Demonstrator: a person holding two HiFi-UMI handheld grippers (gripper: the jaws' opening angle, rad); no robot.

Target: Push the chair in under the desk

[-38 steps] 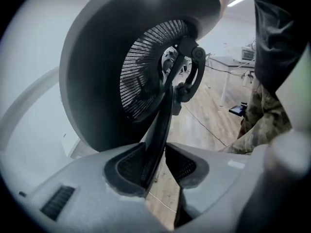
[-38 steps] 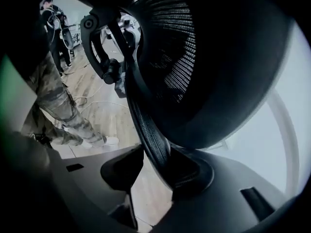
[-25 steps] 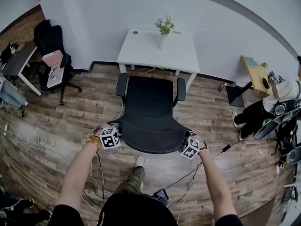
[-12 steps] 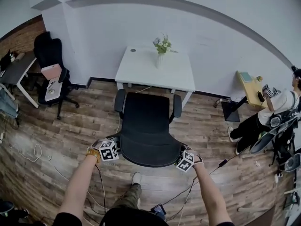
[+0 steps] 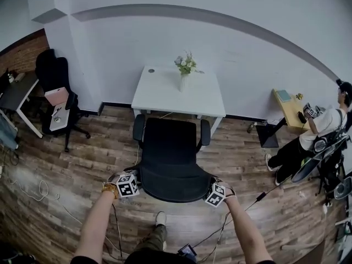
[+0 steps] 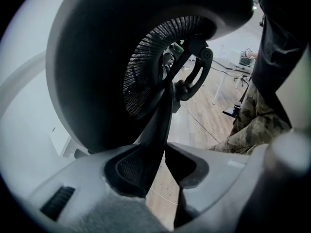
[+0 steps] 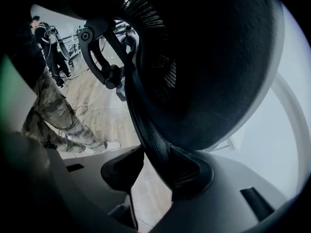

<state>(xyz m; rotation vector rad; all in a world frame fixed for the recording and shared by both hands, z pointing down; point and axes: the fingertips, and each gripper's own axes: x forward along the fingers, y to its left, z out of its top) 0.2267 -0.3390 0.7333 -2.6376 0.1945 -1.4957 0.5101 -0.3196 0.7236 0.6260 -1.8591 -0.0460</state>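
A black mesh office chair (image 5: 169, 158) stands facing the white desk (image 5: 159, 89), with its seat front at the desk's near edge. My left gripper (image 5: 137, 176) is shut on the left part of the backrest's top rim. My right gripper (image 5: 208, 186) is shut on the right part of that rim. In the left gripper view the backrest (image 6: 97, 57) fills the frame and its rim runs down between the jaws of the left gripper (image 6: 165, 154). The right gripper view shows the backrest (image 7: 218, 57) with its rim clamped in the right gripper (image 7: 146, 164).
A vase of flowers (image 5: 184, 70) stands on the desk. A second black chair (image 5: 55, 87) and a dark desk (image 5: 14, 95) are at the far left. A seated person (image 5: 308, 136) and a yellow table (image 5: 289, 106) are at the right. Cables (image 5: 242, 202) trail over the wooden floor.
The chair has rolled forward toward the white desk, and both grippers have moved with it on the backrest. The grips are unchanged.
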